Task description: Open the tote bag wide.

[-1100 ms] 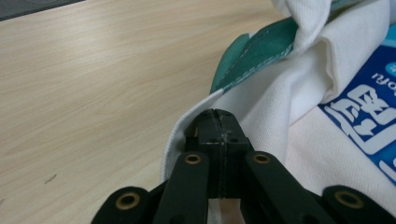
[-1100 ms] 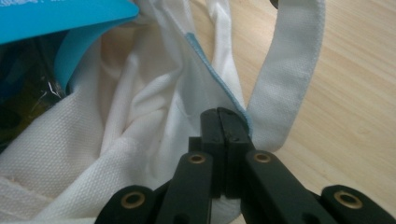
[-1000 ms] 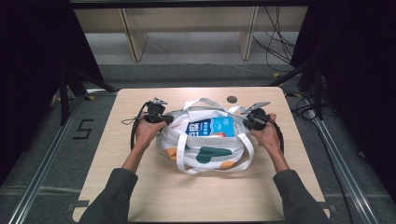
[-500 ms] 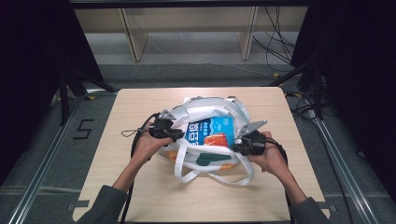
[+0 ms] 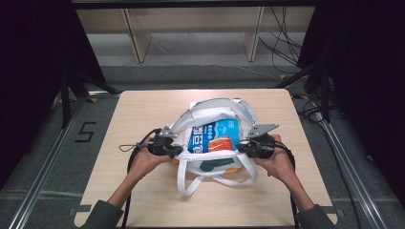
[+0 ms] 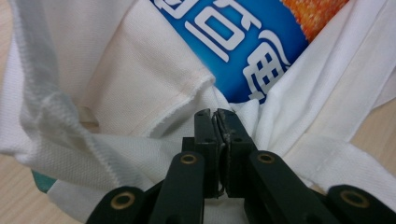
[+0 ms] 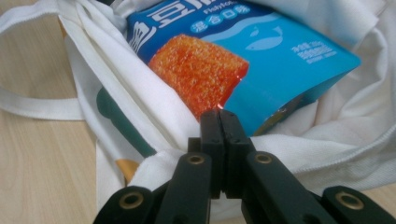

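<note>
A white cloth tote bag (image 5: 210, 110) lies on the wooden table (image 5: 143, 114), mouth toward me, its handles (image 5: 188, 183) trailing to the front edge. A blue snack packet (image 5: 215, 136) with an orange picture sticks out of the mouth. My left gripper (image 5: 177, 150) is shut on the bag's left rim; up close its jaws pinch a fold of white cloth (image 6: 140, 93) beside the blue packet (image 6: 243, 42). My right gripper (image 5: 241, 147) is shut on the right rim, jaws clamped on white fabric (image 7: 327, 154) under the packet (image 7: 261, 51).
Bare tabletop (image 5: 296, 200) lies in front and to both sides of the bag. A wooden shelf frame (image 5: 138, 33) stands on the floor beyond the table. Cables (image 5: 286, 52) run across the floor at the right. A floor marking "5" (image 5: 85, 132) lies left.
Both grippers have come toward me and inward, pulling the bag's rim with them. The bag has turned so its mouth faces me and the packet shows more.
</note>
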